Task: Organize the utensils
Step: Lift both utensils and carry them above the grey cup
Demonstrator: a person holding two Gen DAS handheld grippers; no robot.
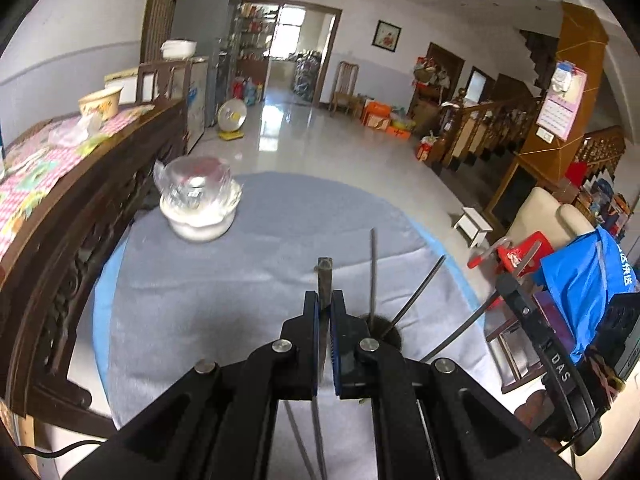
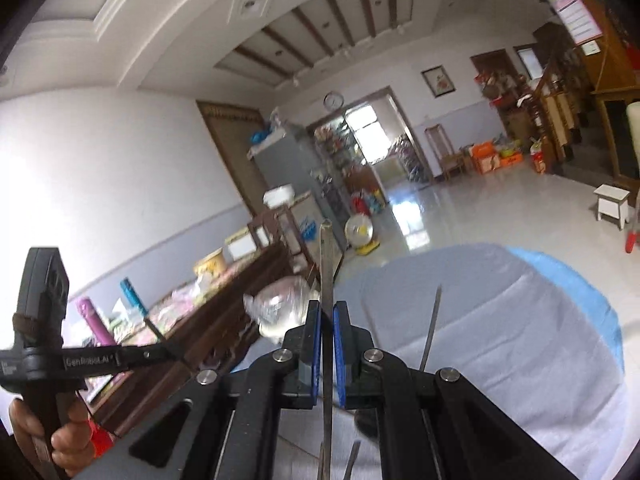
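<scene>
Here the left claw (image 1: 324, 304) is clenched on a dark-handled utensil (image 1: 324, 276). The right claw (image 2: 327, 312) grips a slim metal utensil (image 2: 326, 264), both above the grey-clothed worktop (image 1: 224, 280).

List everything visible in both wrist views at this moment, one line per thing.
utensil handle: 1, dark metal, clamped in left tool
utensil handle: 1, grey metal, clamped in right tool
thin utensils: at least 2, grey, upright in a dark holder beside left tool
plastic-wrapped bowl: 1, white, far left of table
tablecloth: 1, grey over blue
stool: 1, white, floor
left tool: 1, black, shut
right tool: 1, black, shut
hand: 1, holding left tool's handle
</scene>
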